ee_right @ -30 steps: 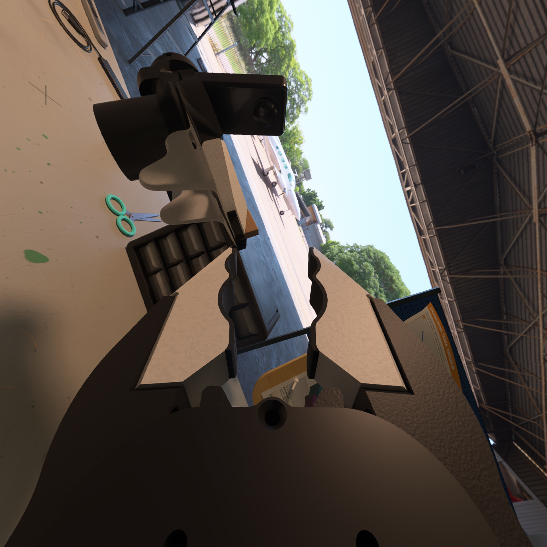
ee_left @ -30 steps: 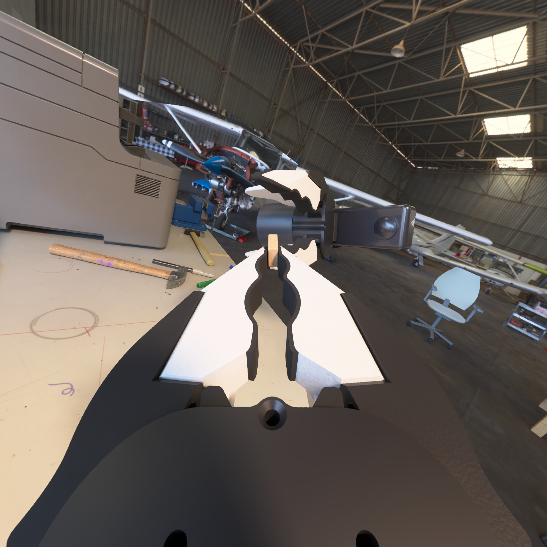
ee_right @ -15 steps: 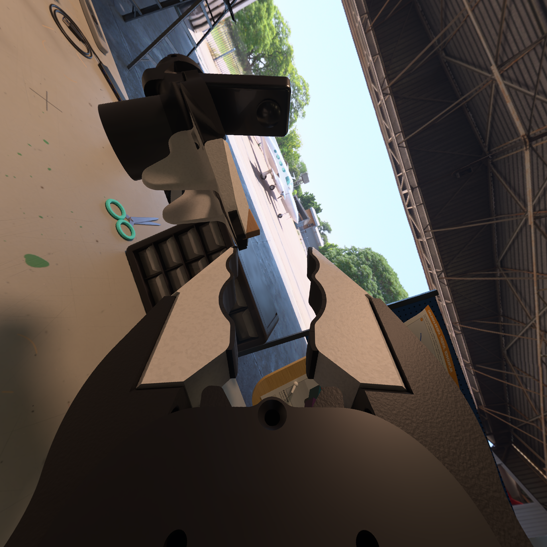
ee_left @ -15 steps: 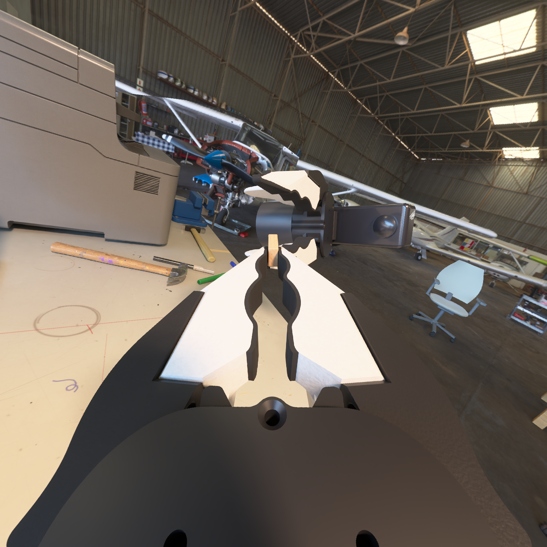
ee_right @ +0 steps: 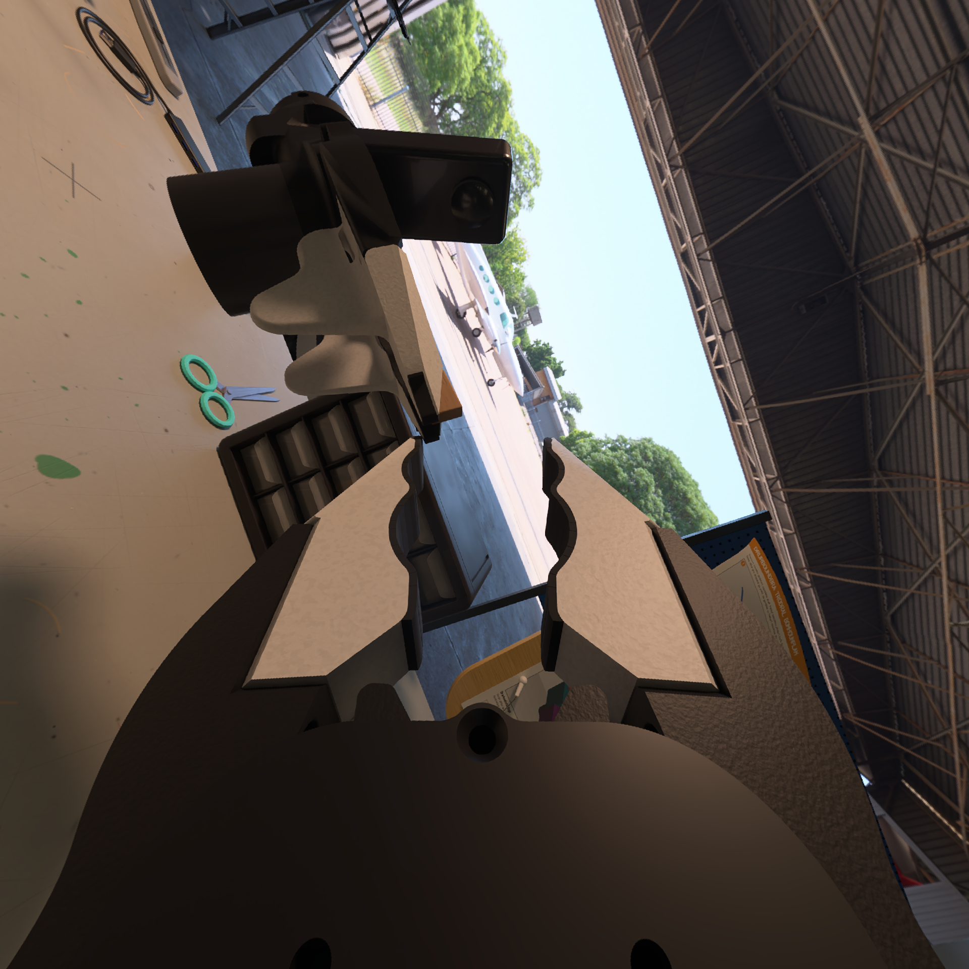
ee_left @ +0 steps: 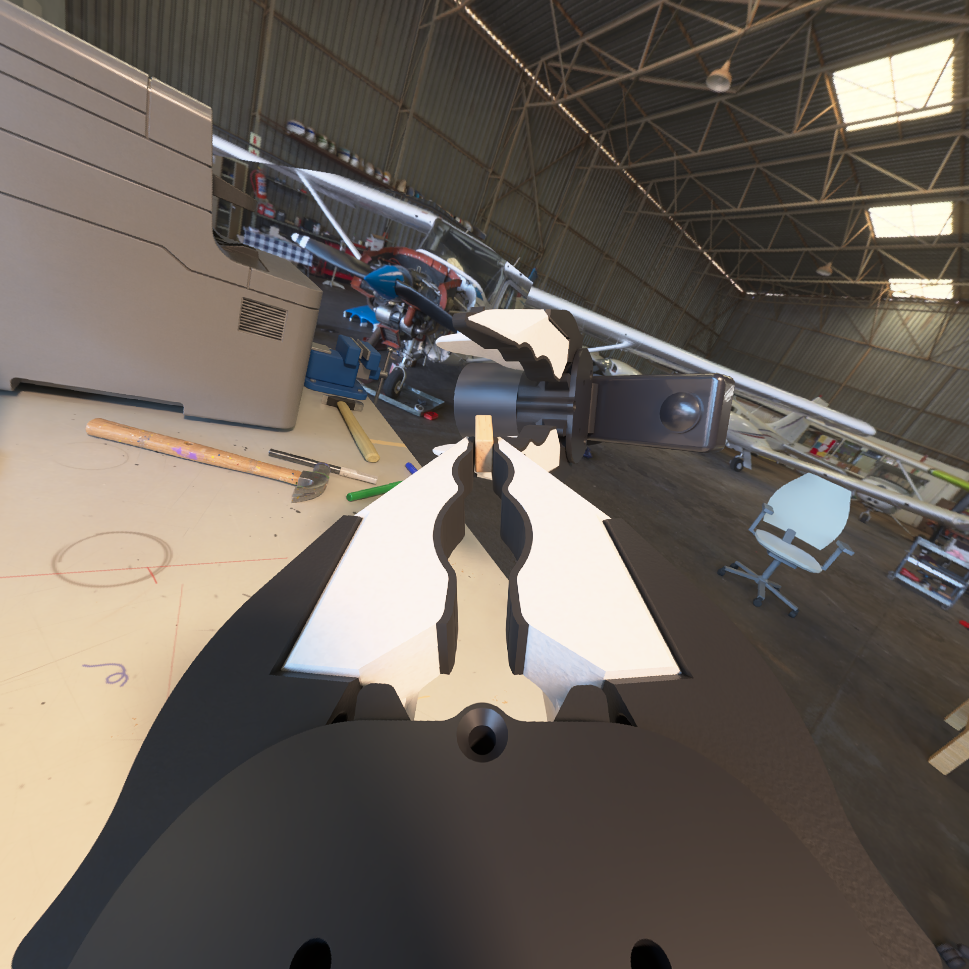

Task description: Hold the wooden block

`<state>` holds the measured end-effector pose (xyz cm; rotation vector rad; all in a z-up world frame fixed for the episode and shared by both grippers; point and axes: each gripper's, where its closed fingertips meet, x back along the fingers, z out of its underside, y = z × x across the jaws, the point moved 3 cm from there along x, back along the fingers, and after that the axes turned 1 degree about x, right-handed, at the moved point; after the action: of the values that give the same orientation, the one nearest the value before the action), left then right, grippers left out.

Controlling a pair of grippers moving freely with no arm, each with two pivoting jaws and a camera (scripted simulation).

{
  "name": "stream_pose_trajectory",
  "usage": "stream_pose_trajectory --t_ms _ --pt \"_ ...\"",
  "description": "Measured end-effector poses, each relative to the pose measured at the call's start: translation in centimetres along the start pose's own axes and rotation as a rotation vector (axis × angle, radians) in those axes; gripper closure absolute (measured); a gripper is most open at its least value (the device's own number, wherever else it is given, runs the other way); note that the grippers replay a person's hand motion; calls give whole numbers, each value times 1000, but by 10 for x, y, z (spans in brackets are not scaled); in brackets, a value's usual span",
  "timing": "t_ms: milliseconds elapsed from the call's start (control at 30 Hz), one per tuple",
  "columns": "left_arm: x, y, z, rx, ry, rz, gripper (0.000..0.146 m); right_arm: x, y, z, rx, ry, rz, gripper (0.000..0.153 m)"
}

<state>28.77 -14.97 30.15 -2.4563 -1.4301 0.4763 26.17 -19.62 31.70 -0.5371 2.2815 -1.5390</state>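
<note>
My left gripper (ee_left: 483,455) is shut on a small light wooden block (ee_left: 483,443), pinched upright between its fingertips above the table edge. My right gripper (ee_right: 480,450) is open and empty, its tips just short of the block (ee_right: 450,401). In the right wrist view the left gripper (ee_right: 427,419) hangs ahead and up-left of my right fingers, with the block sticking out to its right. In the left wrist view the right gripper (ee_left: 524,390) faces me just behind the block, jaws spread above and below.
On the beige table (ee_left: 105,655) stand a grey printer (ee_left: 131,262) and a blue vise (ee_left: 341,362). A hammer (ee_left: 210,456), a mallet (ee_left: 356,432) and a green marker (ee_left: 372,491) lie there too. Green scissors (ee_right: 210,390) and a black compartment tray (ee_right: 314,461) lie below the left gripper.
Both views have drifted only slightly. The left gripper still grips the block and the right gripper is still open near it.
</note>
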Motion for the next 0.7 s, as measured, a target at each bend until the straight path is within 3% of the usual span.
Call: stream_pose_trajectory --t_ms 467,700 --pt "0 3 0 13 -3 -10 141 -2 0 3 -20 5 -10 108" --pt "-1 1 -2 55 -43 52 141 0 -2 4 -48 -21 -16 110"
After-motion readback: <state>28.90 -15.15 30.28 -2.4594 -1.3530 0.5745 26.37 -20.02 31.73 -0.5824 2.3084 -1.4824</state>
